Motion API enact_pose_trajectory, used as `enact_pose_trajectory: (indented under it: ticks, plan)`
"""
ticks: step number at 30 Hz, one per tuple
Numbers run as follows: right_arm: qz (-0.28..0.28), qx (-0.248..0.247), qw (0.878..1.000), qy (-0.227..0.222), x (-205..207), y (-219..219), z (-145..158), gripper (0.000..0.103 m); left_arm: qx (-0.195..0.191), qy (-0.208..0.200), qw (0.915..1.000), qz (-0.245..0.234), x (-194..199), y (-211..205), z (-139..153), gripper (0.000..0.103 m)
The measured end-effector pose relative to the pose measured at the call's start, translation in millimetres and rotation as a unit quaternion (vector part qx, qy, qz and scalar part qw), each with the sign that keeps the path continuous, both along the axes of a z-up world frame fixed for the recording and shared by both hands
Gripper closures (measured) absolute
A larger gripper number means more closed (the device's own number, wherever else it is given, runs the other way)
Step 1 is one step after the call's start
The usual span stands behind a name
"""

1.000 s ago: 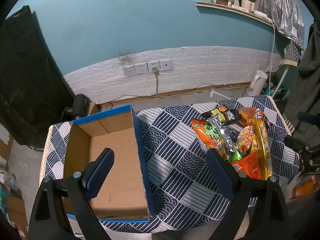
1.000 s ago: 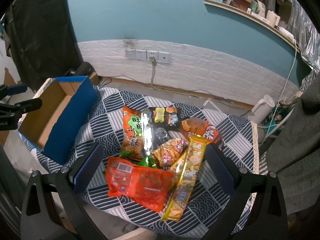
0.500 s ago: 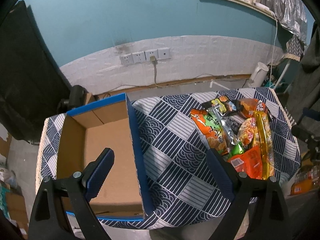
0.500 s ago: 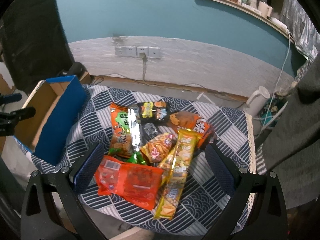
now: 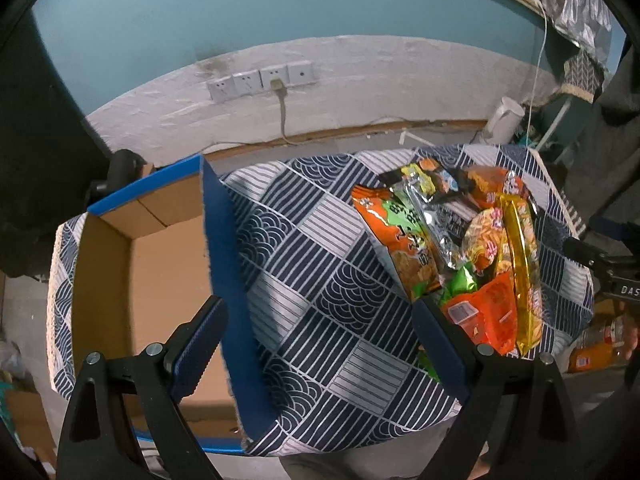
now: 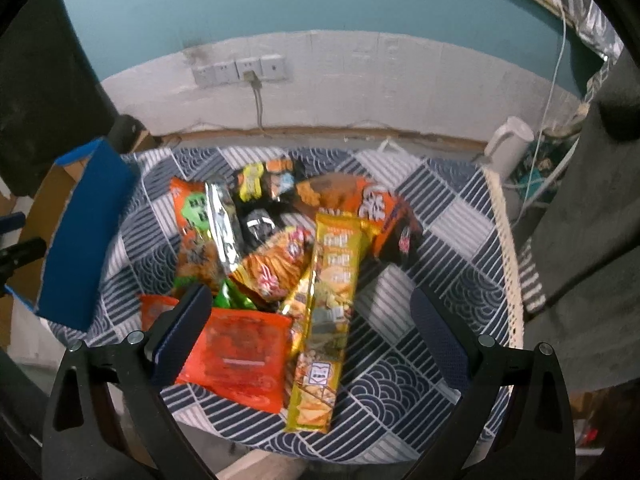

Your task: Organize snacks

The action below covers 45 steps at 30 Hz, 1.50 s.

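Left gripper (image 5: 318,344) spread wide, holding nothing, above the patterned cloth (image 5: 320,280) on the counter. Cardboard box (image 5: 160,280), blue outside, sits at 9 o'clock in its view; snack pile (image 5: 452,240) at 2 o'clock. Right gripper (image 6: 312,334) also released, hovering over the pile: red packet (image 6: 240,356) at 7 o'clock, long yellow packet (image 6: 328,312) centre, orange bags (image 6: 196,224) behind.

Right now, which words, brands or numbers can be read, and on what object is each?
"DAS", cut off: black right tool, left wrist view.
Chinese characters on orange-green bag: too blurred.
Long yellow packet: print blurred.
Red packet: label unreadable.
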State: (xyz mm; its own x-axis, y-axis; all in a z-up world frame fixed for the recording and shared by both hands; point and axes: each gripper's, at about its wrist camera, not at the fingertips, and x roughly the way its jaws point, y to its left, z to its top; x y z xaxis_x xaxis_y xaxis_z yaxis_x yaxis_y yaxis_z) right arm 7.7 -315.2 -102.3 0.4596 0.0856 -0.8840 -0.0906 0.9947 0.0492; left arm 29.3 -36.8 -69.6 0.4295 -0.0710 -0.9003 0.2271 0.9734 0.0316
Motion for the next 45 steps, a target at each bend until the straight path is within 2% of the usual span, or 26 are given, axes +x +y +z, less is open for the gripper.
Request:
enact_pose_trajectory:
  ticks: [6,11,17,20,22,23,27,34,42,45]
  plan:
    - [0.006,-0.009,0.999,0.035,10.4,-5.6,-33.0,0.007,0.001,0.028,0.9996,-0.01,10.1,-17.1,-19.6,0.008]
    - [0.012,-0.012,0.997,0.071,13.9,-11.0,-65.7,0.018,0.021,0.029,0.999,-0.025,16.7,-30.4,-34.1,0.008]
    - [0.014,-0.001,0.995,0.095,15.4,-13.8,-85.7,0.031,0.026,0.061,0.9975,-0.024,27.2,-36.9,-58.7,0.008]
    - [0.02,-0.006,0.994,0.103,17.5,-13.1,-94.2,0.044,0.029,0.064,0.9972,-0.027,34.0,-42.4,-68.6,0.008]
    - [0.026,0.0,0.993,0.113,18.1,-12.6,-100.5,0.064,0.029,0.07,0.9969,-0.022,40.3,-44.7,-74.7,0.008]
    - [0.027,-0.001,0.993,0.117,18.2,-12.6,-103.3,0.066,0.027,0.076,0.9966,-0.019,43.8,-45.8,-77.6,0.008]
    - [0.024,-0.003,0.993,0.113,18.7,-16.2,-99.7,0.07,0.011,0.095,0.9952,-0.017,55.3,-53.9,-87.0,0.008]
    - [0.018,-0.052,0.994,0.097,26.6,-29.4,-94.2,0.073,0.013,0.106,0.9939,-0.026,75.7,-77.2,-103.5,0.008]
    - [0.019,-0.046,0.994,0.096,35.2,-29.4,-95.1,0.073,0.013,0.139,0.9901,-0.013,102.7,-92.4,-131.9,0.008]
    - [0.026,-0.042,0.994,0.094,38.7,-22.3,-93.4,0.073,-0.003,0.164,0.9864,-0.001,111.4,-94.9,-144.6,0.008]
